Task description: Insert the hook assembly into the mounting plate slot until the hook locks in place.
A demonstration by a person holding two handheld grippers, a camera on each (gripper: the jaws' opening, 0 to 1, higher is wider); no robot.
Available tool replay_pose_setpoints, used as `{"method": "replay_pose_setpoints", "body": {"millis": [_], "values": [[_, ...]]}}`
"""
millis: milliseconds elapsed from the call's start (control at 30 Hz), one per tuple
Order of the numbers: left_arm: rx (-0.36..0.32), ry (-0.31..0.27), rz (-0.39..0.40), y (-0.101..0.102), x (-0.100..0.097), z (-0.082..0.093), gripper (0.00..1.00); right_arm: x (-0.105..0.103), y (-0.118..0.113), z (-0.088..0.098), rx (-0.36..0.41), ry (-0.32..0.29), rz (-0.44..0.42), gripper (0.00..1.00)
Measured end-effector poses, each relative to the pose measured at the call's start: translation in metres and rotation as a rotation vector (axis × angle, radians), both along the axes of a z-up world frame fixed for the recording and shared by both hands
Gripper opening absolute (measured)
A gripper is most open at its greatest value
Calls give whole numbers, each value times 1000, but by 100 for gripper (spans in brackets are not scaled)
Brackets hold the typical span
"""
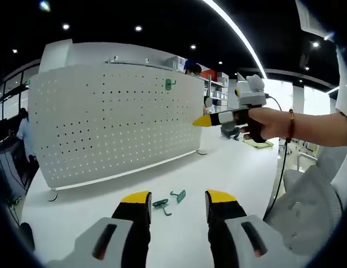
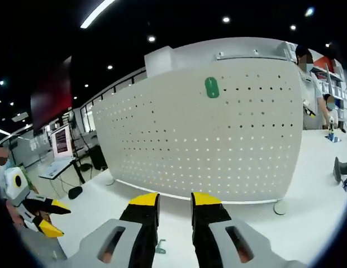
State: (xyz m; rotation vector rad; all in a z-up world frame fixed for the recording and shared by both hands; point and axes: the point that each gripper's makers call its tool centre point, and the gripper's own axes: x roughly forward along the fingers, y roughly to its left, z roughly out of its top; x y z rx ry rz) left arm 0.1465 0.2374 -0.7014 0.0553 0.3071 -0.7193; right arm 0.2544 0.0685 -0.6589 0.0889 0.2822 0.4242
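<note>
Nearest in the left gripper view, at 6 o'clock: left gripper (image 1: 178,207), black with yellow tips, fingers (image 1: 136,205) spread apart with a clear gap, nothing held. Just beyond the tips, in that gap, two green hooks on the white worktop (image 1: 234,162): one hook (image 1: 161,205) near the left finger, the other hook (image 1: 179,195) just beside it toward 1 o'clock, close together, whether touching cannot be told. Farther back, from 9 to 12 o'clock, a white pegboard (image 1: 106,128) standing upright on small feet, rows of small dark holes across its face. High on the board toward 12 o'clock, a third green hook (image 1: 170,84) already mounted. At 2 o'clock, the right gripper (image 1: 204,120) in a hand (image 1: 261,124), yellow tips pointing at the board's right edge, near it but apart; fingers seemingly drawn together, nothing visible between them.

In the right gripper view, at 6 o'clock: right gripper (image 2: 175,207), fingers (image 2: 144,207) only a narrow gap apart, nothing gripped. Below and between them, a small green piece (image 2: 160,246) on the worktop (image 2: 307,223), partly hidden. Ahead, at centre, the pegboard (image 2: 207,151), with the mounted green hook (image 2: 212,87) near its top at 12 o'clock. At 8 o'clock, the left gripper (image 2: 53,217), yellow tips apart, low over the worktop. Behind the board at 2 to 3 o'clock, people and shelves; at 9 o'clock, a desk with a monitor (image 2: 61,142).
</note>
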Motion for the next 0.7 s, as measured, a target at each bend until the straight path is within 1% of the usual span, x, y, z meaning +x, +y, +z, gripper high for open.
{"method": "replay_pose_setpoints", "body": {"millis": [100, 133, 300, 367, 500, 567, 633, 700], "values": [[8, 5, 4, -2, 6, -6, 39, -5, 4, -2, -4, -9, 23, 22], [24, 12, 4, -2, 7, -10, 39, -8, 6, -4, 4, -3, 27, 22], [40, 23, 2, -3, 11, -17, 38, -22, 12, -10, 19, 5, 58, 24], [59, 31, -1, -3, 14, -22, 38, -28, 14, -12, 24, 11, 69, 24], [59, 45, 31, 1, 22, -28, 37, -39, 18, -17, 30, 18, 79, 24], [103, 49, 30, 4, 26, -35, 37, -43, 19, -20, 26, 22, 78, 24], [128, 56, 29, 7, 30, -42, 36, -46, 20, -23, 34, 22, 78, 24], [133, 63, 34, 9, 35, -46, 35, -49, 23, -26, 40, 30, 87, 24]]}}
